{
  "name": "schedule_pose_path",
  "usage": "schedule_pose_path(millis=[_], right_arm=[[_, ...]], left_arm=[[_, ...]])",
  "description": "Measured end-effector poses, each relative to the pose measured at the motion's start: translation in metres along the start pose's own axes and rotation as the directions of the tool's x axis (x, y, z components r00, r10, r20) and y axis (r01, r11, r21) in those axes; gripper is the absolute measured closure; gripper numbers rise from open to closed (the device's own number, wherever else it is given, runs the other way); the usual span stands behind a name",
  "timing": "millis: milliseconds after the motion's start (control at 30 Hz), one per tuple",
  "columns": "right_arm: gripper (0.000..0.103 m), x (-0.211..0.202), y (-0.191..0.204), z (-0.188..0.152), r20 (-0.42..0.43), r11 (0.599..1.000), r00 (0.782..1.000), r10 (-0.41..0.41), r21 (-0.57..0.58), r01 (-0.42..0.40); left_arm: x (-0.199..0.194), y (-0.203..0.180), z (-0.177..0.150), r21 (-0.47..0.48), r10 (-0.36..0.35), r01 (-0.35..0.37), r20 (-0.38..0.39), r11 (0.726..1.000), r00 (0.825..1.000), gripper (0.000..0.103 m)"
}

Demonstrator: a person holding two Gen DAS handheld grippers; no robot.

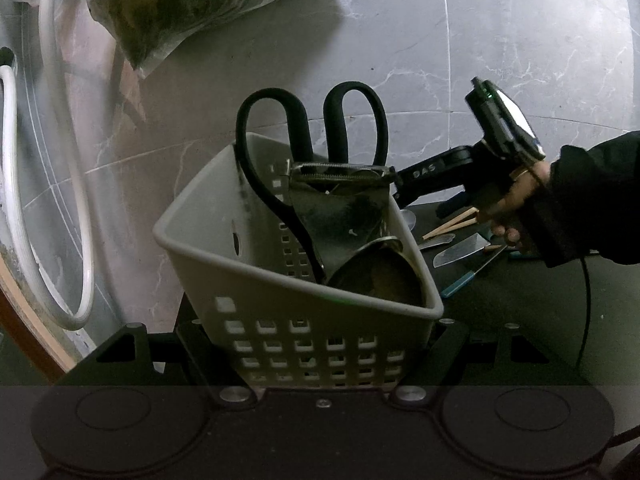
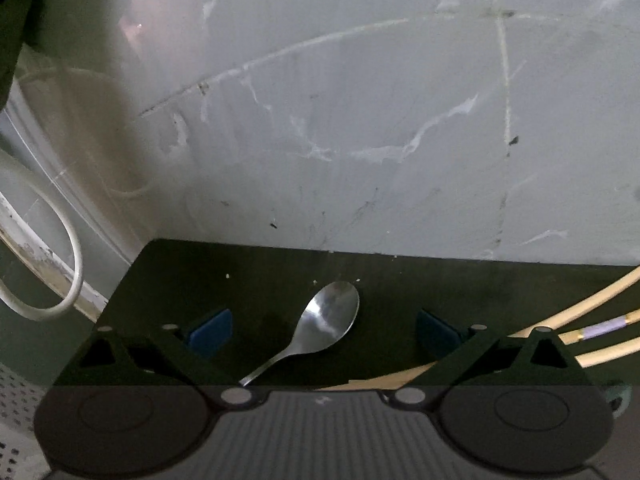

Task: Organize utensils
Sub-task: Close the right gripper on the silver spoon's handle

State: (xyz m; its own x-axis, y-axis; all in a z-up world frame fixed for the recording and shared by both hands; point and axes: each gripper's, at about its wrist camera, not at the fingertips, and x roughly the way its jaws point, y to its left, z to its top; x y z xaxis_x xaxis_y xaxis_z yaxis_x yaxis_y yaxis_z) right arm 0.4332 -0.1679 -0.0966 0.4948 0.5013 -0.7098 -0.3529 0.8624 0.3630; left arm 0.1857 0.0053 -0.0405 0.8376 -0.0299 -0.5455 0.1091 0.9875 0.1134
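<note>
Left wrist view: the left gripper [image 1: 320, 354] is clamped on the white perforated basket [image 1: 224, 240], its jaws pressing the basket's lower walls. Black-handled scissors [image 1: 312, 128] stand in it, handles up, beside a metal utensil [image 1: 344, 208].

Only this view catches the right gripper [image 1: 416, 188] in the person's hand [image 1: 516, 204], over the black mat [image 1: 520, 300], where a knife [image 1: 460, 250] and chopsticks [image 1: 452, 224] lie.

Right wrist view alone shows the spoon [image 2: 324, 320] near the mat's [image 2: 240, 264] far edge, bowl up, between 2 blue pads [image 2: 212, 330] standing well apart, not touching it. 3 more chopsticks [image 2: 592, 308] cross the right edge.
</note>
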Motion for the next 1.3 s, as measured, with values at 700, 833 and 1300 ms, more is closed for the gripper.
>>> schedule_pose_path(millis=[700,833,1300], right_arm=[[0.085,0.010,0.020,-0.003,0.027,0.985,0.988,-0.150,-0.084,0.151],[0.089,0.010,0.026,-0.005,0.043,0.978,0.982,-0.183,-0.097,0.187],[0.102,-0.038,0.034,-0.008,0.187,0.994,0.977,-0.105,-0.002,0.107]], left_arm=[[0.000,0.000,0.000,0.000,-0.001,0.001,0.000,1.000,1.000,0.025],[0.000,0.000,0.000,0.000,-0.001,0.001,-0.001,1.000,1.000,0.025],[0.000,0.000,0.000,-0.001,-0.001,0.001,0.000,1.000,1.000,0.025]])
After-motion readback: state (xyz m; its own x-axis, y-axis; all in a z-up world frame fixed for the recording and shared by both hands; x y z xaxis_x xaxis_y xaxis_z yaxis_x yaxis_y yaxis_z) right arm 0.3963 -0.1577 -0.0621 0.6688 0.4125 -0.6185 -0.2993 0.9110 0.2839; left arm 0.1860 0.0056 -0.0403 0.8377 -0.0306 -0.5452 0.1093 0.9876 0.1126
